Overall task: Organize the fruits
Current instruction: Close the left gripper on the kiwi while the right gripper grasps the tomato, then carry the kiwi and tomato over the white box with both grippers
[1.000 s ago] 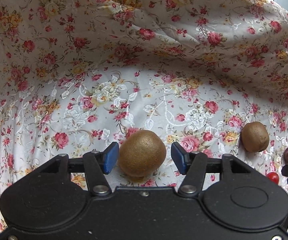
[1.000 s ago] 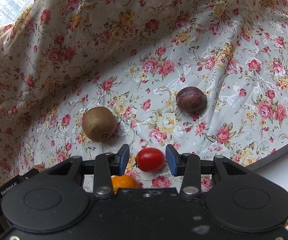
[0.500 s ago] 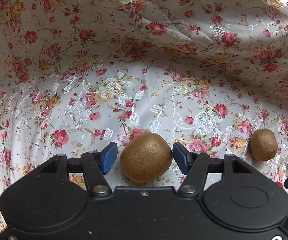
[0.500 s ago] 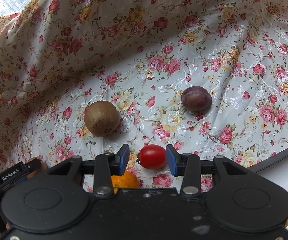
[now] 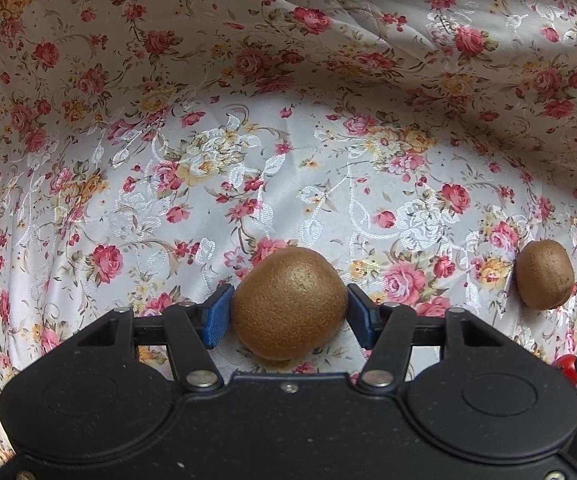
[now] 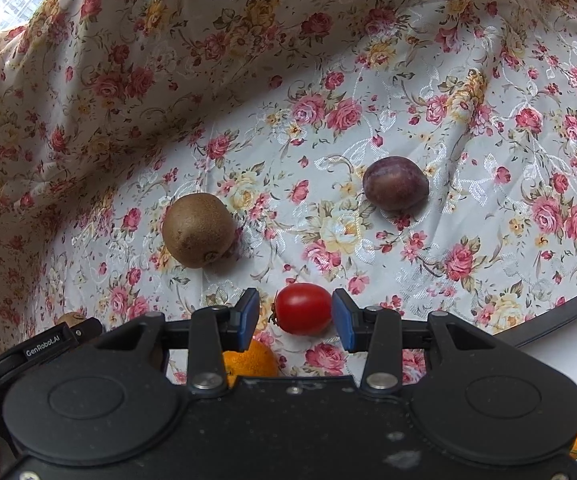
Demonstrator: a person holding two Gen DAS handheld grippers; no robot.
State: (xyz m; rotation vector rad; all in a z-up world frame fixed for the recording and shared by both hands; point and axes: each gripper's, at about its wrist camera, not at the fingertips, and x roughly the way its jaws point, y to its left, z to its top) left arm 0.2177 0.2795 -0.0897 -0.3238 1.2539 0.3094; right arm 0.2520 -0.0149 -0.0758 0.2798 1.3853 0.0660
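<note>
Only readable text: "GenRobot.AI", white letters on the black body of the left gripper [image 6: 48, 344] (seen at the lower left edge of the right wrist view). Nothing legible on fruit or cloth.

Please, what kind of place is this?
Probably a table at home, by a window: a flowered tablecloth with fruit on it, such as a kiwi and plum, and daylight at the corner.
</note>
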